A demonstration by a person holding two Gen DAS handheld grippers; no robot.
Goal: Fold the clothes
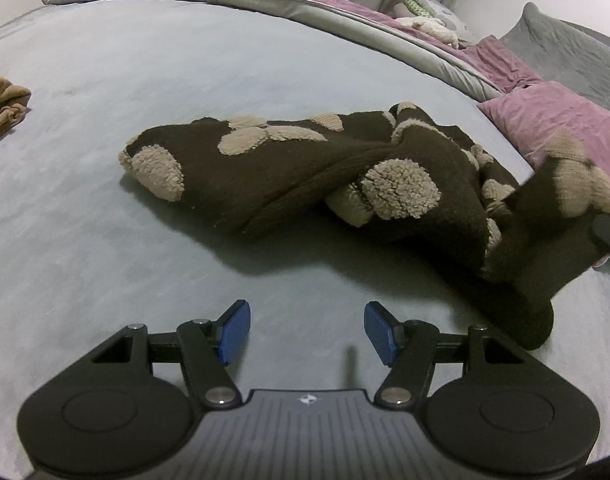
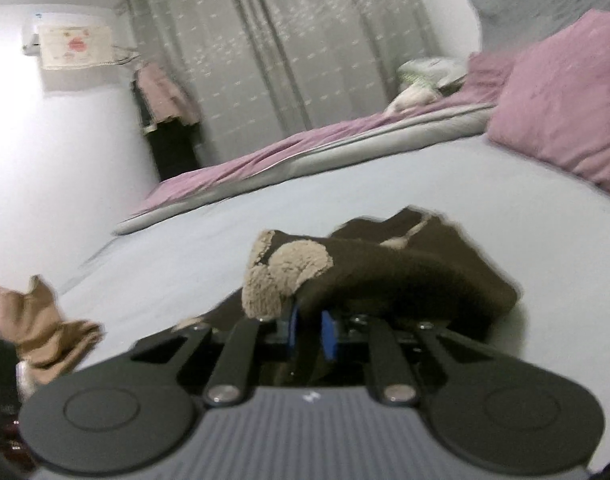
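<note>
At the bottom of each frame, a black gripper body with two round discs is showing. The left gripper [image 1: 307, 330] is carrying blue pads [image 1: 236, 330] on black linkage arms with silver rivets. The right gripper [image 2: 311, 334] is looking the same. A grey ribbed plate with a small white mark is sitting in the lower middle.

Both fisheye views are dimly and evenly lit, with muted, cool colour. Strong barrel distortion is seen: straight edges are bowed, and black vignette corners are cut in at 1, 5, 7 and 11 o'clock. In the left wrist view, focus is fairly sharp; soft shadows are cast under the brown sweater [image 1: 289, 168] towards 6 o'clock, and its part at 3 o'clock is smeared. The right wrist view is motion-blurred throughout, and the white wall [image 2: 65, 152] at 9 o'clock is overexposed.
</note>
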